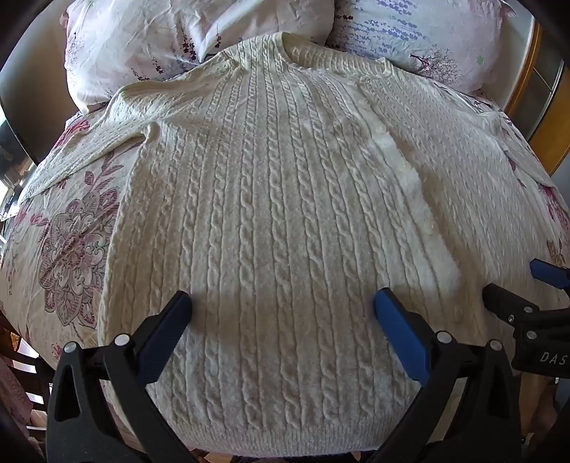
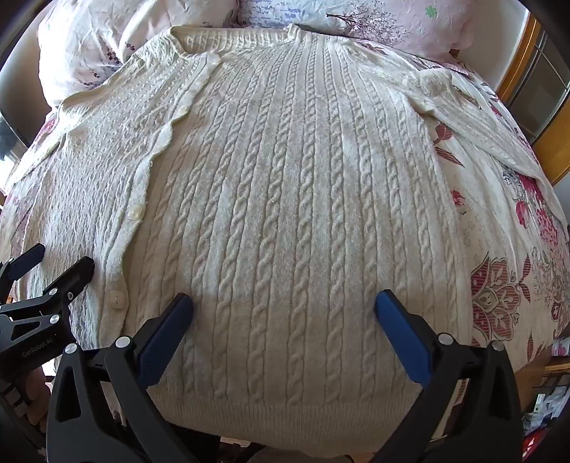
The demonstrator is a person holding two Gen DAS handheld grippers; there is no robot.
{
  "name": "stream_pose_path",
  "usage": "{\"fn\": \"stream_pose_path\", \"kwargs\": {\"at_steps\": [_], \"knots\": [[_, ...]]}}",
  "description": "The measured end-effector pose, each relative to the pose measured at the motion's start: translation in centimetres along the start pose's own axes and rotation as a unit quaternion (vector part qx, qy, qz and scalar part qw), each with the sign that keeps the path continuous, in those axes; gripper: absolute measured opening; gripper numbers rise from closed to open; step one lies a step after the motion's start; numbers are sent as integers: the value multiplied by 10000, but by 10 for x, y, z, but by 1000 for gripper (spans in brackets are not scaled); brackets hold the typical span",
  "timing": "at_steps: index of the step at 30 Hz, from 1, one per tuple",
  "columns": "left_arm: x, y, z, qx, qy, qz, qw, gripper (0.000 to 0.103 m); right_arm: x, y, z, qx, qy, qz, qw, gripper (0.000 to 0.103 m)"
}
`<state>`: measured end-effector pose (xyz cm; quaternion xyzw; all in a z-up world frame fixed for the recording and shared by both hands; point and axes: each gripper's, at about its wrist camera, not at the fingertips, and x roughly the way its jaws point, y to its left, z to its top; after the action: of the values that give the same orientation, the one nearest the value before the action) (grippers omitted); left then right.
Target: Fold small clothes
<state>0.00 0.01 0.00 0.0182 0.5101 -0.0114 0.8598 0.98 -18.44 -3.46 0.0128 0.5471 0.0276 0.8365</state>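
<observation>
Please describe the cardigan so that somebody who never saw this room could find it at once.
Look at the bed with the floral sheet; two crumpled floral pillows lie at its far end. Spread flat below them, sleeves out to both sides, is the cardigan. It is the only plain cream, cable-knit piece there, with pale buttons down its front; everything around it is printed.

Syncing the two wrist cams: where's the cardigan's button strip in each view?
Left wrist: button strip runs right of centre, washed out by glare, from the neckline toward the lower right.
Right wrist: button strip runs down the left side, with buttons visible, ending near the left gripper.
Shared landmark: the ribbed neckline by the pillows, top of both views.
</observation>
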Motion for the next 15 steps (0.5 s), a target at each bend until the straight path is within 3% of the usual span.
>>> {"fn": "stream_pose_path", "kwargs": {"at_steps": [15], "knots": [[0,0,0,10,15,14,10000,101,0,0,0,1,16,0,10000,102]]}}
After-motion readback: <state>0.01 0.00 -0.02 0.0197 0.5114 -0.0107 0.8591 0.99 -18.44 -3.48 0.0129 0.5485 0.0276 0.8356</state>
